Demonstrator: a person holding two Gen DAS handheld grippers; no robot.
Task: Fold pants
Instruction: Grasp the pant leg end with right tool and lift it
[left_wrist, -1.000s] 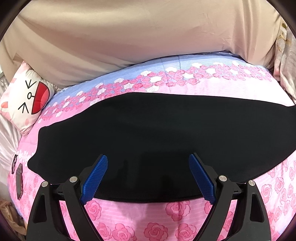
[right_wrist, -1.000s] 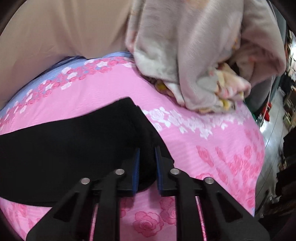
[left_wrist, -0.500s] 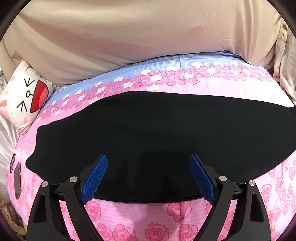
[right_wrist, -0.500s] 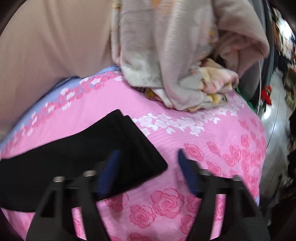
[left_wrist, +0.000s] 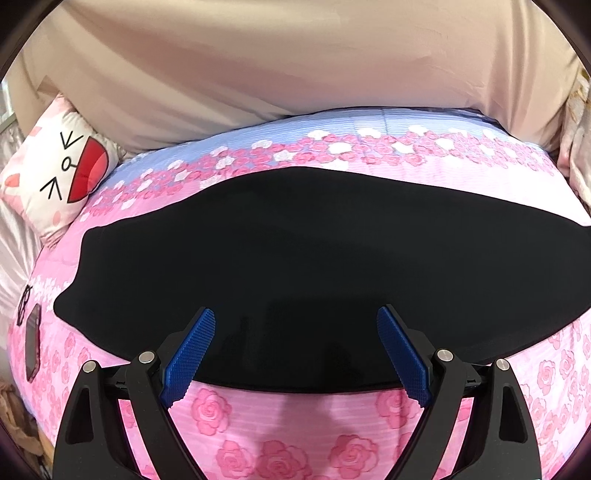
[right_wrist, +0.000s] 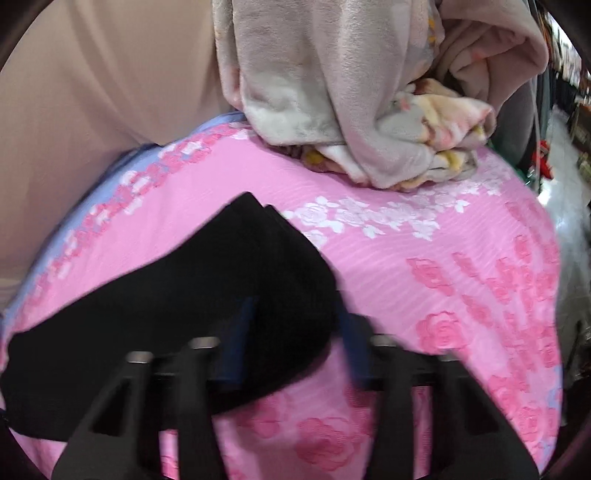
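Observation:
The black pants (left_wrist: 295, 258) lie flat in a long band across the pink rose-print bedspread (left_wrist: 280, 424). My left gripper (left_wrist: 295, 350) is open and empty, its blue pads over the pants' near edge. In the right wrist view the right end of the pants (right_wrist: 240, 288) lies on the bedspread (right_wrist: 461, 280). My right gripper (right_wrist: 295, 343) is open and blurred, its fingers on either side of the pants' near right corner, holding nothing.
A cartoon-face pillow (left_wrist: 55, 173) lies at the far left. A heap of grey and floral blankets (right_wrist: 351, 92) sits behind the pants' right end. A beige curtain (left_wrist: 295, 66) hangs behind the bed. The bed's right edge drops to the floor (right_wrist: 569, 177).
My right gripper was shut on the pants' right corner, then opened and let it go; it is now drawing together somewhat around that corner. The left gripper shifted slightly right.

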